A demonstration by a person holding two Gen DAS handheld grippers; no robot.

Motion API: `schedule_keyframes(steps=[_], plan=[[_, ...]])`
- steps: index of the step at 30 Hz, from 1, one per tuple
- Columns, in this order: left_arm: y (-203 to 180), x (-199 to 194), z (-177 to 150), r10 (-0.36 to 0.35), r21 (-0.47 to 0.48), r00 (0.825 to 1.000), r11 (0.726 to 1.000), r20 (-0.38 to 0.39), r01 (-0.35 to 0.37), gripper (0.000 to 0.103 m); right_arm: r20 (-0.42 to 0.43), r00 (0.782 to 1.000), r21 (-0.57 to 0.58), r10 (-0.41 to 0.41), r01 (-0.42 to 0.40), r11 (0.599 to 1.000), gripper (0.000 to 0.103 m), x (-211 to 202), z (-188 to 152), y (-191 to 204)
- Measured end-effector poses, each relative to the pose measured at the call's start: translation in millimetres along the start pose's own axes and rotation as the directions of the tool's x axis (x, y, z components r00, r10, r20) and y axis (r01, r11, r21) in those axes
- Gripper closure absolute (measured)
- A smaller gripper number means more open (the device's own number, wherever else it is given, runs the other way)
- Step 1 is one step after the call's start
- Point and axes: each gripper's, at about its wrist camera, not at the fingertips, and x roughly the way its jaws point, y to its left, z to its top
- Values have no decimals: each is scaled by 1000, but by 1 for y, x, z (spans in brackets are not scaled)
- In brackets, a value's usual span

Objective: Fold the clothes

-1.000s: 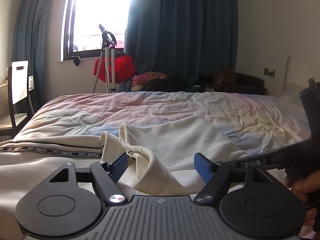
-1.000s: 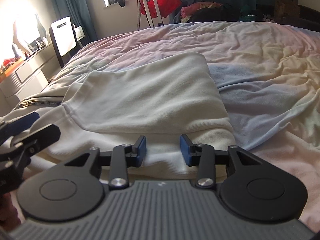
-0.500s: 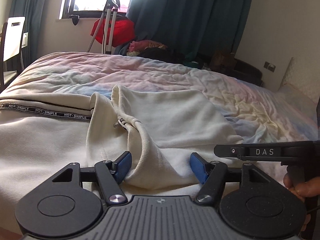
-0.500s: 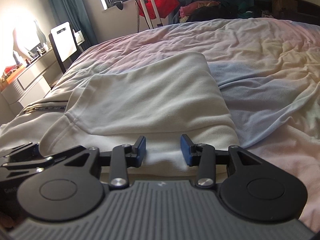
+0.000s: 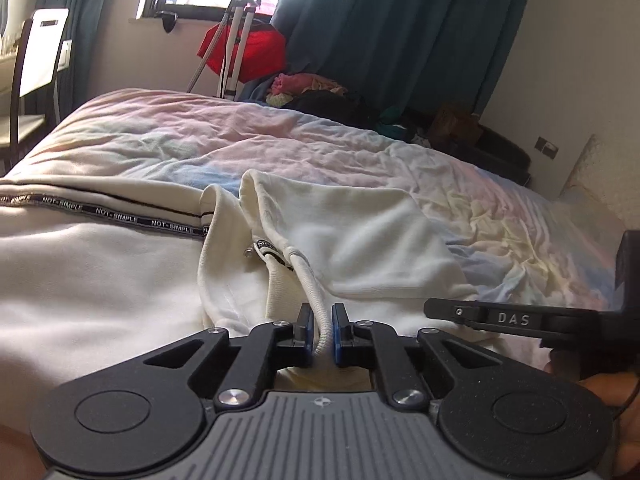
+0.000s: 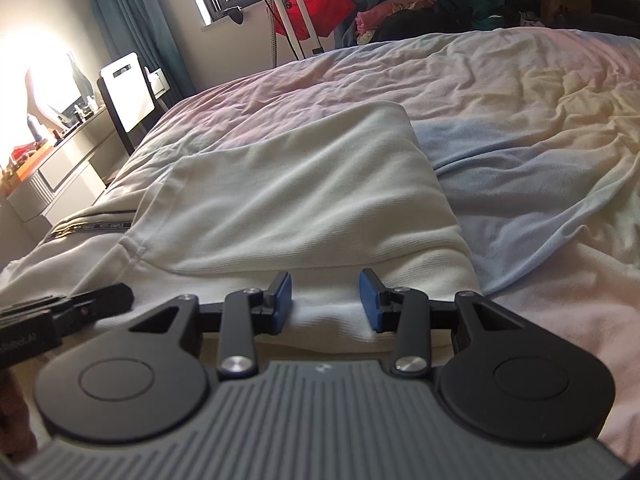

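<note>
Left wrist view: the left gripper [image 5: 321,334] has just been closing and its jaws now pinch the ribbed hem [image 5: 316,300] of the cream garment [image 5: 360,240] on the bed [image 5: 500,200], angled down. Next, likely lift and fold.

Right wrist view: the right gripper [image 6: 325,300] points down at the garment's near edge, jaws partly apart, gripping nothing.

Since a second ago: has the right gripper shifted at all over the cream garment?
No. In its own view the right gripper sits over the same ribbed hem of the cream garment, jaws equally apart, with the white chair in roughly the same spot.
</note>
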Motion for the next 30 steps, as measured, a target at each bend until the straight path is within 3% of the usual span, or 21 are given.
schedule_keyframes(steps=[3,7,12,15,17,20,22,24,27,30], plan=[[5,7,-6,17,-50,998,999,-58,-20,94,-1,1000,4,3,-3,1000,63,1,0,-1],[8,12,-11,24,-44,997,999,-67,-27,93,8,1000,-19,-7,7,1000,63,2,-2,2],[8,-13,-12,44,-41,998,998,-52,-46,77,22,1000,-18,2,-2,1000,61,1,-3,0],[16,-42,-9,98,-51,994,994,-38,-100,46,27,1000,-22,2,-1,1000,62,-2,-5,1],[26,-62,-4,183,-71,983,980,-20,-183,15,28,1000,-22,0,1,1000,62,-4,-6,1],[52,-91,1,252,-161,967,954,-26,-253,8,28,1000,-18,1,0,1000,63,-8,-7,1],[78,-106,1,264,-299,961,913,-81,-276,5,26,1000,-11,2,-2,1000,63,-9,-6,0],[103,-119,1,258,-430,957,855,-136,-291,5,25,1000,-6,1,-1,1000,63,-9,-6,-1],[140,-129,-12,201,-619,963,738,-178,-268,5,23,1000,-12,-6,6,1000,62,-7,-6,1],[174,-128,-22,184,-739,973,635,-140,-227,7,25,1000,-26,-14,14,1000,62,-8,-7,3]])
